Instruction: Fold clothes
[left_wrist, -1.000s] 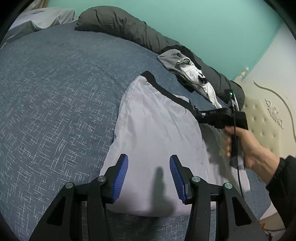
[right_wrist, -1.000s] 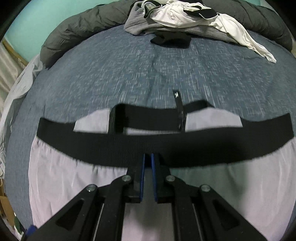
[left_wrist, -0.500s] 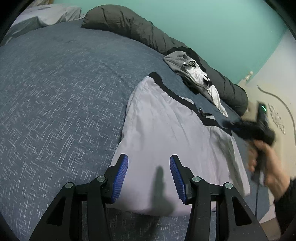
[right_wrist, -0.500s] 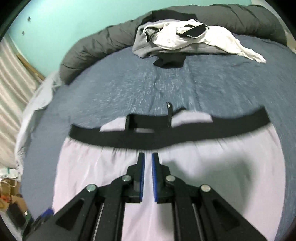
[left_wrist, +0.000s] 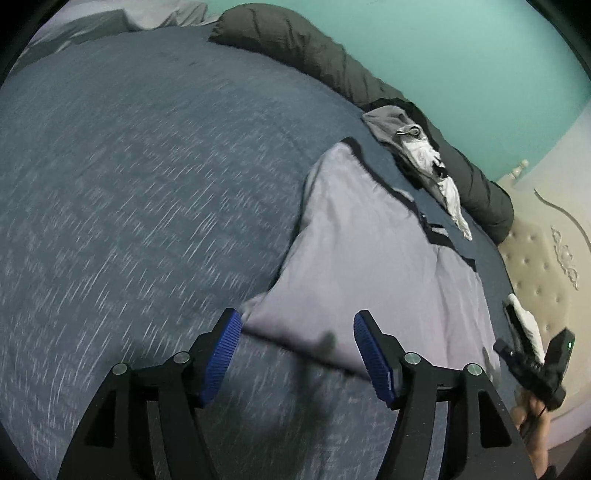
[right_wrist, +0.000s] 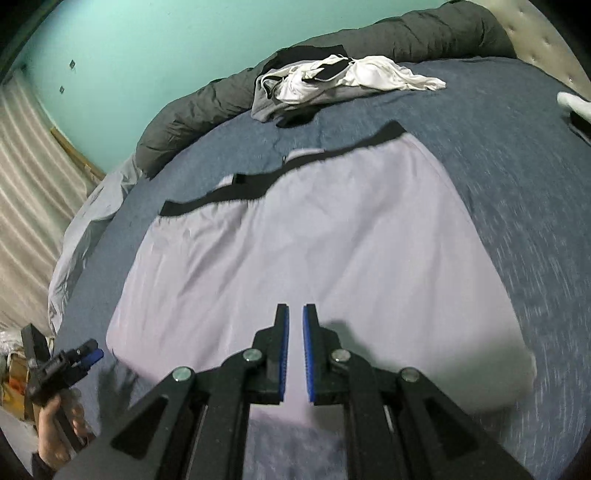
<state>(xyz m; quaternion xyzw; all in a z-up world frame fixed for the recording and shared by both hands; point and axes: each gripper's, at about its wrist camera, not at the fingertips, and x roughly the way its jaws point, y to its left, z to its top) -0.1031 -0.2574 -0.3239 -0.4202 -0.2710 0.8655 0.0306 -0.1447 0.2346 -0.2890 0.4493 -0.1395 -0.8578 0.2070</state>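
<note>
A lilac garment (left_wrist: 369, 240) with a black waistband (right_wrist: 277, 181) lies spread flat on the blue-grey bed (left_wrist: 147, 184). My left gripper (left_wrist: 297, 325) hovers over its near hem corner. Its jaws are opening and stand wide, with the hem edge below the gap and not pinched. The right wrist view shows the garment (right_wrist: 314, 240) from its hem side. There my right gripper (right_wrist: 294, 314) is shut with nothing between its pads, above the cloth near the hem. A hand holds each gripper: the left gripper (right_wrist: 90, 356) shows at lower left, the right gripper (left_wrist: 502, 349) at far right.
A heap of grey and white clothes (right_wrist: 332, 81) lies beyond the waistband, against a rolled dark grey duvet (left_wrist: 314, 48). A padded cream headboard (left_wrist: 535, 266) bounds one side of the bed. A small white item (right_wrist: 572, 101) lies near it. A teal wall stands behind.
My right gripper has drawn back from the black waistband to the hem end, staying shut. The left gripper's jaws have widened and it has shifted to the garment's near corner.
</note>
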